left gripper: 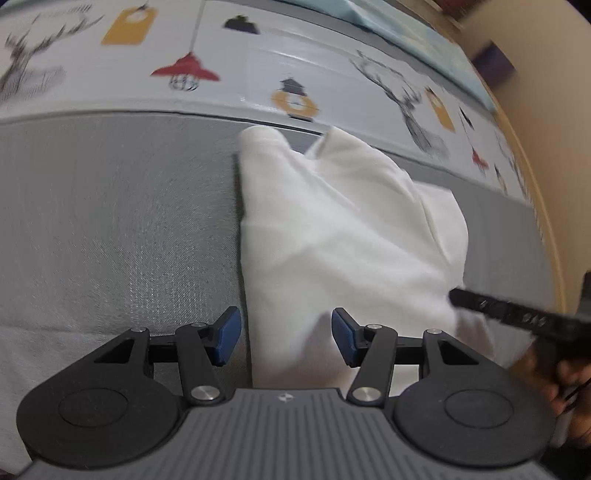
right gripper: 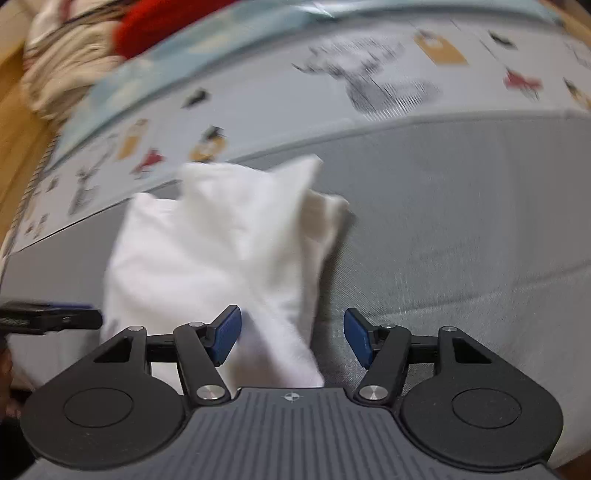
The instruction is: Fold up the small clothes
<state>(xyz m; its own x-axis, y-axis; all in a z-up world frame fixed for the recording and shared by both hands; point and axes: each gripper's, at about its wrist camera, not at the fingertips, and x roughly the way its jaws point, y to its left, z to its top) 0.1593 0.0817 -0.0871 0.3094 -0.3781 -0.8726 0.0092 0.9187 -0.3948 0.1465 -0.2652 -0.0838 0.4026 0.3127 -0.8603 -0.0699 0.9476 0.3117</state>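
Fingers [left gripper: 231, 334] of both grippers stand wide, white garment [left gripper: 332, 240] lying loose between them.

Work surface: grey woven fabric [left gripper: 122, 229], fine weave showing.
Printed sheet: pale cloth [left gripper: 258, 55] beyond the grey, with deer heads, hanging lamps, yellow tags.
Light blue cloth: [right gripper: 207, 40] lying past the printed sheet.
Far corner: red item [right gripper: 162, 22] beside striped bundle [right gripper: 62, 66], blurred.
Edge: wood-toned surface [right gripper: 14, 155].
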